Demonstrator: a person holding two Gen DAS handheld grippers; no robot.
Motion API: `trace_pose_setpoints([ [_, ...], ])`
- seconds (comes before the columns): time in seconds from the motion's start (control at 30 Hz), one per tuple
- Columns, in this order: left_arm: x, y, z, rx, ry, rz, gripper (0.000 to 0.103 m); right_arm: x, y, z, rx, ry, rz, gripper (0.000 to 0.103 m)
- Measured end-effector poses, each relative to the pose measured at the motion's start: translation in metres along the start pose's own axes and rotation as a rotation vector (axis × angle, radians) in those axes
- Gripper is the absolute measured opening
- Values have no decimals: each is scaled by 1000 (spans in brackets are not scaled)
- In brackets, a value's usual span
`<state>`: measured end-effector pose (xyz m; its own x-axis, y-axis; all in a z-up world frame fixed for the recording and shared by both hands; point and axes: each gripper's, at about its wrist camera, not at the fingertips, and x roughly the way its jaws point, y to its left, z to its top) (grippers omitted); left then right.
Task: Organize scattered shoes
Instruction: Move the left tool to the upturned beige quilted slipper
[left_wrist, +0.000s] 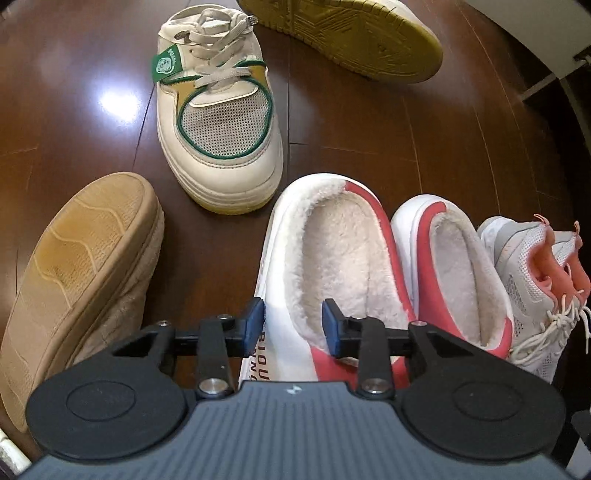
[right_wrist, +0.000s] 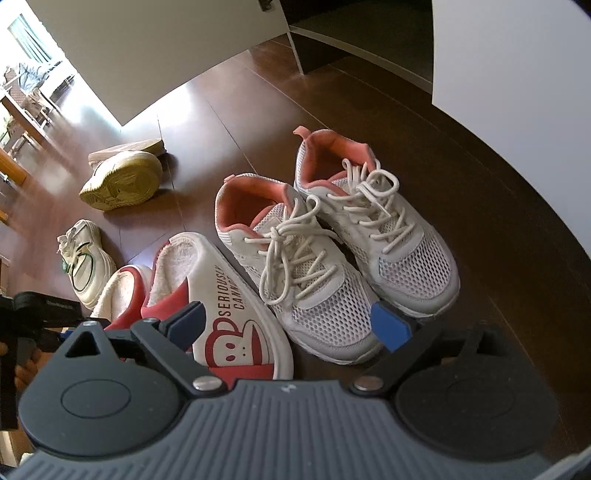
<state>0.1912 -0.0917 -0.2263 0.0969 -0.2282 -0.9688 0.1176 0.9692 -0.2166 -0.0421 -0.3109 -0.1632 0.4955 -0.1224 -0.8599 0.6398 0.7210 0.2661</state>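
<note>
Dark wooden floor (left_wrist: 55, 110) under everything, with the pair of slippers (left_wrist: 332, 258) as the landmark: white and red, fleece-lined, standing side by side and upright.

Seen from the left wrist, far left of the slippers: a tan shoe (left_wrist: 81, 266) tipped over, ribbed sole facing up, apart from the slippers. Beyond the slippers and slightly left: a cream sneaker (left_wrist: 218, 122) with green trim, upright, its toe pointing toward the slippers and close to their rim without clearly touching. Farther beyond the slippers: its partner, a yellow-soled sneaker (left_wrist: 343, 33), lying on its side with the tread showing.

Directly over the slippers: the left gripper (left_wrist: 293, 321), pointing steeply down. Jaws partly apart, astride the outer wall of the slipper nearest the tan shoe, one blue pad outside the white wall, the other inside over the fleece. Cannot tell whether the pads press on that wall or only flank it.

Right of the slippers, tight against them: a pair of grey-and-pink sneakers (left_wrist: 532, 280), mesh tops, white laces tied loosely, set side by side and upright.

Seen from the right wrist, above the near ends of the slippers and the sneaker pair: the right gripper (right_wrist: 290, 325), jaws spread wide and holding nothing. Beyond the sneaker pair, well back from the slippers: a white cabinet (right_wrist: 498, 55).
</note>
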Motion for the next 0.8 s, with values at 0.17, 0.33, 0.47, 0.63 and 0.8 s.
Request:
trace_pose_setpoints([
  [0.17, 0, -3, -7, -10, 23, -21, 39, 2, 0, -2, -8, 19, 2, 95],
  [0.33, 4, -11, -11, 33, 25, -6, 39, -1, 0, -2, -8, 15, 5, 95],
  [0.47, 6, -20, -16, 92, 18, 26, 41, -4, 0, -3, -1, 13, 0, 95],
  [0.63, -17, -6, -12, 52, 6, -35, 52, -16, 2, 1, 0, -12, 3, 96],
  [0.8, -82, 37, -19, 122, -126, 92, 59, -34, 5, 10, -8, -80, 13, 97],
])
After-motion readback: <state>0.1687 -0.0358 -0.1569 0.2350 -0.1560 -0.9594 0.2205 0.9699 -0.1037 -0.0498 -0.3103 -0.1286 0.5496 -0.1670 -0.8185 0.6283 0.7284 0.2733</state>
